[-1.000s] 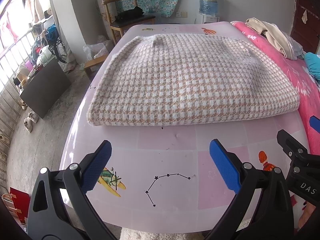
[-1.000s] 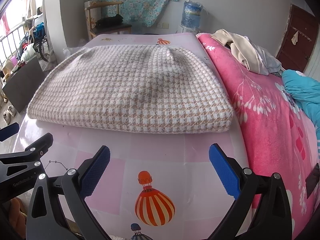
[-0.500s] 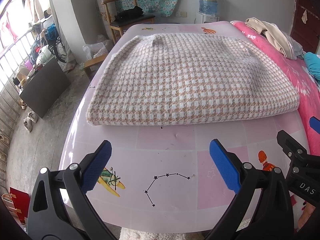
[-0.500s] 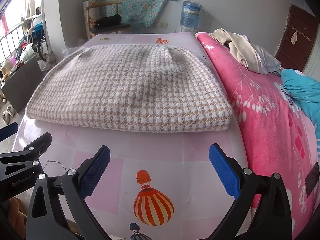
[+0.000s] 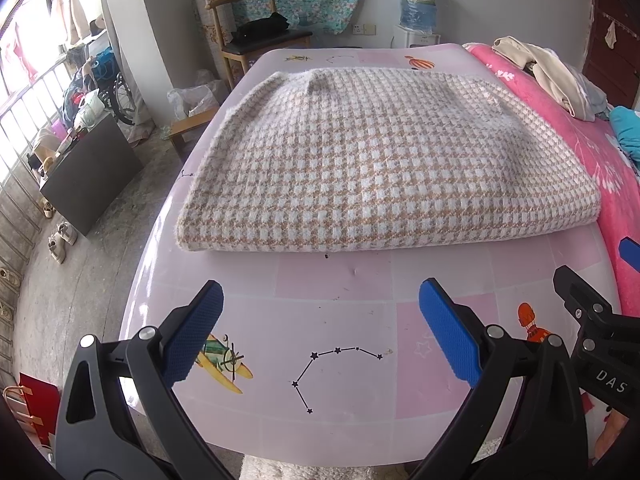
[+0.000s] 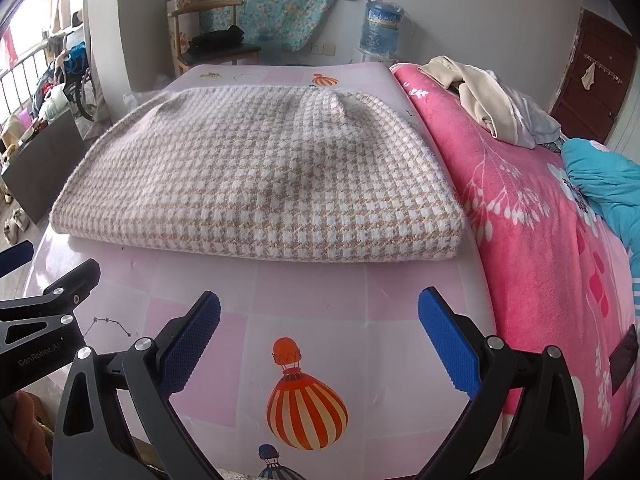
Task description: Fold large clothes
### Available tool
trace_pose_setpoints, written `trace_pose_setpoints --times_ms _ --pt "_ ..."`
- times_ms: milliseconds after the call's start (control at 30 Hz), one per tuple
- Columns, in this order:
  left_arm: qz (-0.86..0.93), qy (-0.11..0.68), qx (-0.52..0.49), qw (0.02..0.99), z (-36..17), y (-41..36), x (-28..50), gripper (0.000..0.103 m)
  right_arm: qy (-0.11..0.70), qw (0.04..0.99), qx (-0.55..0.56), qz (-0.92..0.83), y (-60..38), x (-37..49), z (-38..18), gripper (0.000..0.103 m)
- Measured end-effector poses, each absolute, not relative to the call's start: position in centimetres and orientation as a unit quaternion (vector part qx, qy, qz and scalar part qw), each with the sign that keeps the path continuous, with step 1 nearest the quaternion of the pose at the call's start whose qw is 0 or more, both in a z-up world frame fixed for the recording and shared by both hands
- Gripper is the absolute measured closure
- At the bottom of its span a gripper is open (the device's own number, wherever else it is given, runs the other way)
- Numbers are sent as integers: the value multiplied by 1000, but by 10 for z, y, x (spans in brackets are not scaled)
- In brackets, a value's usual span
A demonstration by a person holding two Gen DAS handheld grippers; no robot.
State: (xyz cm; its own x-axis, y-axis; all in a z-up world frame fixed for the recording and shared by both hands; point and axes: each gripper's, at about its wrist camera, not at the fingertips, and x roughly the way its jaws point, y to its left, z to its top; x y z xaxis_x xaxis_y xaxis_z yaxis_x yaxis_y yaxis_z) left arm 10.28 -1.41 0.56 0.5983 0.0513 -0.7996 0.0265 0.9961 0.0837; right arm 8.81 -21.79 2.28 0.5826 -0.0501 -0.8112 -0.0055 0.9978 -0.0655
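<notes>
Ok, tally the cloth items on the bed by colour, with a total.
Tan-and-white checked folded garment: 1
Beige garment in the pile: 1
Grey-blue garment in the same pile: 1
Turquoise cloth: 1
Pink floral blanket: 1
Total: 5

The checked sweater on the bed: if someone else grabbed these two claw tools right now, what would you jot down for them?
Left gripper: open, empty, above the pink mat, short of the sweater.
Right gripper: open, empty, beside the left one, also short of the sweater.
Sweater: lies folded into a thick, roughly rectangular bundle on the mat, near edge toward both grippers, its right edge by the pink blanket.
Done: it looks folded, no sleeves visible.
Left: perhaps one more fold or moving it aside. More clothes lie heaped on the blanket, likely next.
</notes>
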Motion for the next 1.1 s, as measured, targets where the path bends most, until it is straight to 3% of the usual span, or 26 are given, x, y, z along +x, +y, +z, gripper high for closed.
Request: trace_pose_setpoints --times_ms 1100 --pt "7 448 43 893 6 -14 102 8 457 889 -32 -15 -219 87 21 6"
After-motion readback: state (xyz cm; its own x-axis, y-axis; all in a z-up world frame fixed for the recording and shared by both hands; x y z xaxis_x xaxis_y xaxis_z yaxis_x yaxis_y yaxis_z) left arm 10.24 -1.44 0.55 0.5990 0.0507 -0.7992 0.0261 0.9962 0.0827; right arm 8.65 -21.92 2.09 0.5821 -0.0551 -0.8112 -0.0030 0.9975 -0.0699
